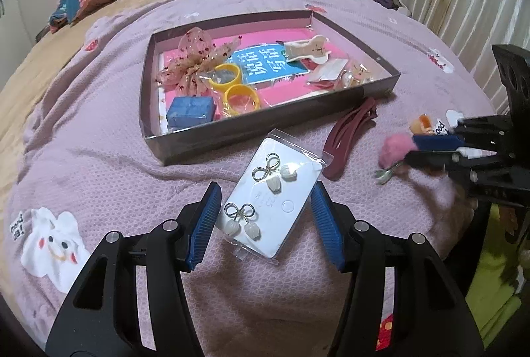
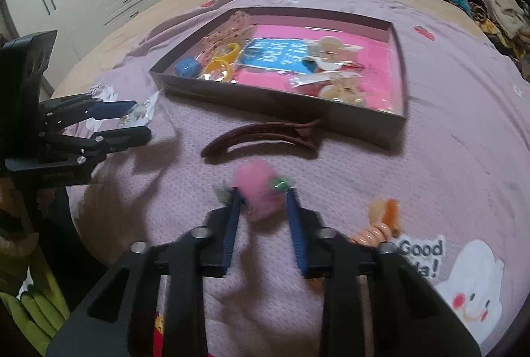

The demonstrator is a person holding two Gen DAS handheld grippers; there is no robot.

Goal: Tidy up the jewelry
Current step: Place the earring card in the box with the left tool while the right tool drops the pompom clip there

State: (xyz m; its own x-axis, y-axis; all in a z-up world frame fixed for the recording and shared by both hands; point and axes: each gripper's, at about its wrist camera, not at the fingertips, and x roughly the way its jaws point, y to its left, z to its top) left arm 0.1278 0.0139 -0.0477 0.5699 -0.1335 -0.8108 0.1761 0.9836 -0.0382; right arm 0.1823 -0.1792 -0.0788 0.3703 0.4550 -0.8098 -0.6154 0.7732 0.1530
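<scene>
- Left gripper [image 1: 265, 188]: the blue ribbed pads are clamped on the long edges of a white rectangular earring card in a clear plastic sleeve [image 1: 275, 208]. The card carries two pairs of silver bow earrings with white shell-shaped drops. It sits just in front of the box's near wall.
- Bed: a lilac knitted blanket [image 1: 99, 141] covers it and carries every loose item.
- Shallow dark cardboard box with a pink lining [image 1: 232, 138]: it lies flat on the blanket.
- Box contents, left end: a small blue square case [image 1: 188, 113], a sheer beige bow with red specks [image 1: 192, 58] and two yellow plastic bangles [image 1: 232, 85], all close together.
- Box contents, right end: a beige hair claw [image 1: 306, 48] and several small clear packets [image 1: 347, 72].
- Long dark red plastic hair clip [image 1: 344, 138]: it lies on the blanket outside the box, beside the box's near right corner.
- Right gripper [image 2: 263, 193]: the pads are closed on a fluffy pink pom-pom hair clip with a metal clasp [image 2: 255, 181], which sits at the fingertips, near the dark red clip.
- Small orange and peach hair claw [image 2: 381, 221]: it rests on the blanket just beside the right gripper's right finger.
</scene>
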